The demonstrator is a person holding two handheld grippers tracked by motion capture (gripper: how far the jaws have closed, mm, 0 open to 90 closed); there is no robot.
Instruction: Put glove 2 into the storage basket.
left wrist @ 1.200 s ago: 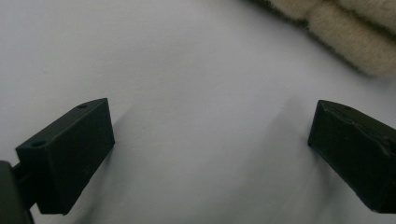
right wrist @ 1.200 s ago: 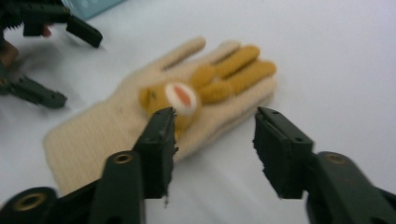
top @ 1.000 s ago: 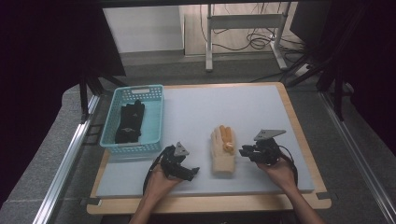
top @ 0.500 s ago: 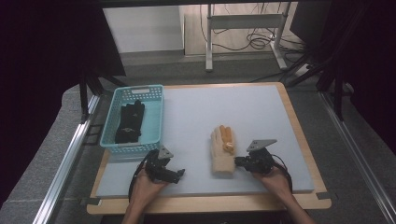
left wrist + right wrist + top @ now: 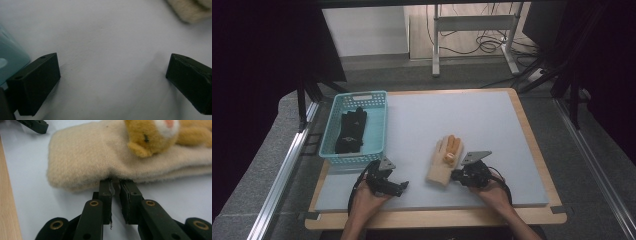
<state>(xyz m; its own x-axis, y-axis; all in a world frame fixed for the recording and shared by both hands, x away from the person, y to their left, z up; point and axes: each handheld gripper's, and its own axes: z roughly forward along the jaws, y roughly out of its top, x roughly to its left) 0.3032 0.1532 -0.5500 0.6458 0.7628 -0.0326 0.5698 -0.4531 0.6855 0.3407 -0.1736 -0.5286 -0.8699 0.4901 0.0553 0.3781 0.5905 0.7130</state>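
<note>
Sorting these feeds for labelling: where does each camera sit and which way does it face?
High view: above the table's near edge, looking forward and down; both forearms show.
Left gripper view: on the left gripper, facing the table; jaws wide apart.
Right gripper view: on the right gripper, facing the beige glove, pinching its edge.
All share the glove.

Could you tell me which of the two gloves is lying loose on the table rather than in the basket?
The beige glove with the orange bear face, on the white table; the black glove sits inside the turquoise basket.
</note>
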